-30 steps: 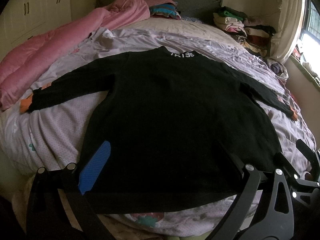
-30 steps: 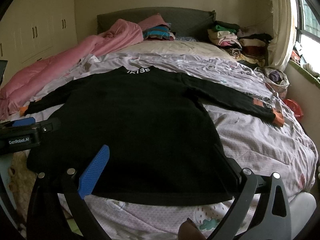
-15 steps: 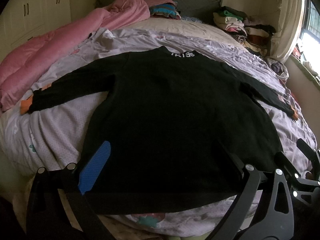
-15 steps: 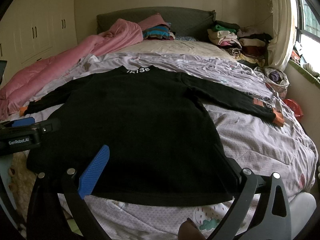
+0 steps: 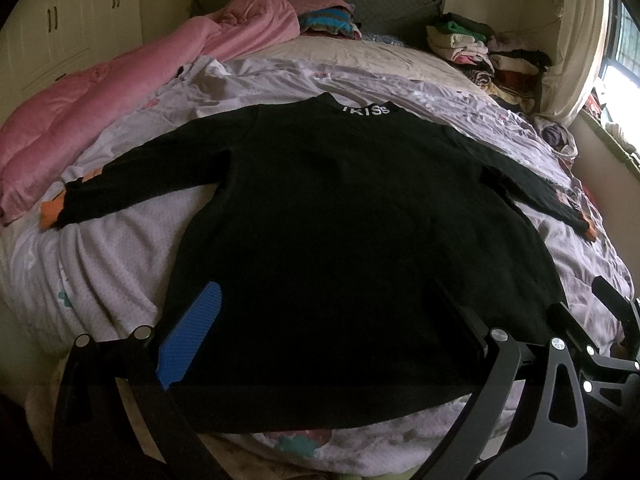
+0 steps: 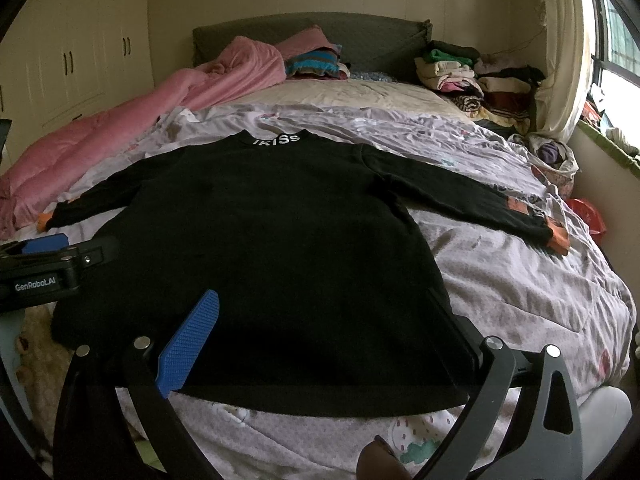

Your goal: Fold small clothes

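A black long-sleeved sweater [image 5: 340, 220] [image 6: 280, 240] lies flat on the bed with both sleeves spread out. Its collar with white letters [image 5: 366, 111] points to the headboard, and the cuffs are orange [image 5: 50, 216] [image 6: 558, 240]. My left gripper [image 5: 324, 320] hovers open over the hem at the sweater's near left corner. My right gripper [image 6: 320, 320] stands open above the near right part of the hem. Neither holds any cloth. Each wrist view also catches the other gripper at its edge [image 5: 612, 320] [image 6: 52, 264].
The sweater rests on a lilac printed bedcover [image 5: 100, 264]. A pink quilt [image 6: 120, 128] runs along the left side. Stacks of folded clothes [image 6: 472, 76] sit at the far right by the headboard. A wardrobe [image 6: 80, 60] lines the left wall, and a window is at the right.
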`<state>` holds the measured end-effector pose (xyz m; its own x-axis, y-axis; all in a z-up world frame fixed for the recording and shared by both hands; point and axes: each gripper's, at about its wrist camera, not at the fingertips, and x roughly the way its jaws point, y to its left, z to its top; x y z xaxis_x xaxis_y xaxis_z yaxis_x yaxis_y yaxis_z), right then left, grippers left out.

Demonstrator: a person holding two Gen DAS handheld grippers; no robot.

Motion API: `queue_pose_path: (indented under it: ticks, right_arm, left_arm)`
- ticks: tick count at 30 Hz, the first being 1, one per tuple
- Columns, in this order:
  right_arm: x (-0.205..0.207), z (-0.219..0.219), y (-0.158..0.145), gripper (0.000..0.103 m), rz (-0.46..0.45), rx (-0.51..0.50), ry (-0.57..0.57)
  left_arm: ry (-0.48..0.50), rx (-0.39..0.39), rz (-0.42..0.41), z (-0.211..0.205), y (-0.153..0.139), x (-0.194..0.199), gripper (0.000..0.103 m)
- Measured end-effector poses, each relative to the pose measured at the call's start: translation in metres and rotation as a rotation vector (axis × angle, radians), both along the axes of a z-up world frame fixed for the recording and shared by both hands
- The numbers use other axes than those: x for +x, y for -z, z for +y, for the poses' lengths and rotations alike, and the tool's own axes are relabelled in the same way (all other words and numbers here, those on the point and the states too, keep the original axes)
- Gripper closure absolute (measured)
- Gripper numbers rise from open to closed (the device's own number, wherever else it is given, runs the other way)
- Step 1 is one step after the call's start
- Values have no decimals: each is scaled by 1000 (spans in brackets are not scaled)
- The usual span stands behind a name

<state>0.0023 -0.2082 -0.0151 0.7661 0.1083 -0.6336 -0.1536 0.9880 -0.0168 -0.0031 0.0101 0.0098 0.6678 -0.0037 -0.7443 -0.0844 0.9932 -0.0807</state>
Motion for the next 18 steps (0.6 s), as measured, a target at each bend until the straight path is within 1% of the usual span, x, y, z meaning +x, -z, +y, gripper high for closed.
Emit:
queue_pose_path:
  ticks: [6, 11, 18]
  right_arm:
    - [2, 0, 1, 4, 6, -4, 1]
    - [16, 1, 5, 4, 17, -10, -1]
    - [34, 4, 6, 4, 23, -15, -6]
  left_arm:
    - [-2, 1, -3, 0, 0, 0, 9]
    - [-12, 5, 6, 2, 1, 6, 9]
    - [-20, 6, 21, 3, 1, 31, 9]
